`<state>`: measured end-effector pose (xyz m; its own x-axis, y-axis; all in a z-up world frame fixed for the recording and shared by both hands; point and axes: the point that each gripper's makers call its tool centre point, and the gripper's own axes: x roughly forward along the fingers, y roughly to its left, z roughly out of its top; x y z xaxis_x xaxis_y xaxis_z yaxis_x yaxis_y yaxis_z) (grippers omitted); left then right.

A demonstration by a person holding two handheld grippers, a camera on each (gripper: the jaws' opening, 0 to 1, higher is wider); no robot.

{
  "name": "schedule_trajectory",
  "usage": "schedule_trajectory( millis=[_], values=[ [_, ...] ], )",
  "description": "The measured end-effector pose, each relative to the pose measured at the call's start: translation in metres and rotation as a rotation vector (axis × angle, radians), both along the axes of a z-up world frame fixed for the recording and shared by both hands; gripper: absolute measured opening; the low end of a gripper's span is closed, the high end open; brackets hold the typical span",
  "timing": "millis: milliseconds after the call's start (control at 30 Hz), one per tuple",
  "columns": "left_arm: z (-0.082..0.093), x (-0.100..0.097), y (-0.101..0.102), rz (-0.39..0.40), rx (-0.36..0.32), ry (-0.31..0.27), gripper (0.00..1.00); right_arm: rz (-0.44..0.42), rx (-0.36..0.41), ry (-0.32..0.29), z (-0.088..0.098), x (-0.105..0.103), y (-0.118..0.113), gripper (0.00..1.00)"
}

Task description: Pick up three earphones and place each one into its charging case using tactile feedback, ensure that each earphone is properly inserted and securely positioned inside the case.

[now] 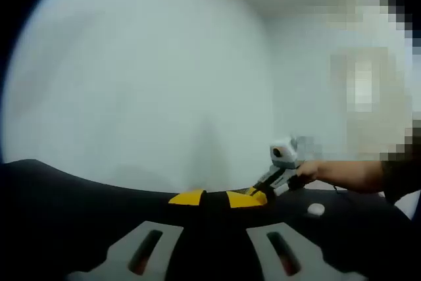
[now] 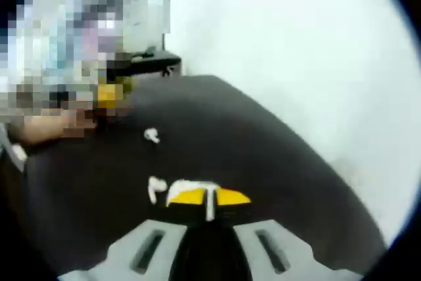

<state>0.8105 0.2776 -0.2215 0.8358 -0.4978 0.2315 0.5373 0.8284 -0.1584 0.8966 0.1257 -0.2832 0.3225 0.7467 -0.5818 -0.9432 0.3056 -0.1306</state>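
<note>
the right tool [image 2: 209, 197], its yellow-tipped jaws pressed together, hovers low over the dark matte counter [image 2: 276, 176]. a small white stemmed earphone [image 2: 156, 187] lies just left of its tips; a second white earphone [image 2: 152, 135] sits farther off. the left tool [image 1: 217, 197] holds its yellow tips slightly apart, pinching nothing, with a small white rounded object [image 1: 316, 210] far right. pick-up appears to be under way; next, the jaws must spread around the near earphone.

— What is seen on the table [image 2: 263, 162]?
— A dark top, with one white earphone [image 2: 152, 135] lying far out and another [image 2: 155, 188] nearer.
— And at the right?
— A small white object [image 1: 316, 210] is laid there.
</note>
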Motion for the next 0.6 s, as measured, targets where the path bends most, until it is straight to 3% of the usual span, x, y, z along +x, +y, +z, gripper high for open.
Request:
schedule_trajectory(
  millis=[100, 300, 400, 600],
  values=[
    [0.000, 0.000, 0.000, 0.001, 0.000, 0.000, 0.09, 0.018, 0.023, 0.050, -0.001, -0.011, -0.003, 0.10],
    [-0.001, 0.000, 0.000, 0.003, 0.004, 0.000, 0.09, -0.028, 0.018, 0.058, -0.001, -0.005, -0.004, 0.29],
    [-0.001, 0.000, 0.000, 0.004, 0.003, 0.001, 0.09, -0.024, 0.003, 0.052, -0.005, -0.002, -0.002, 0.30],
    [-0.001, 0.001, 0.000, 0.002, 0.006, 0.001, 0.09, -0.069, 0.073, 0.232, -0.018, 0.008, 0.011, 0.29]
  ],
)
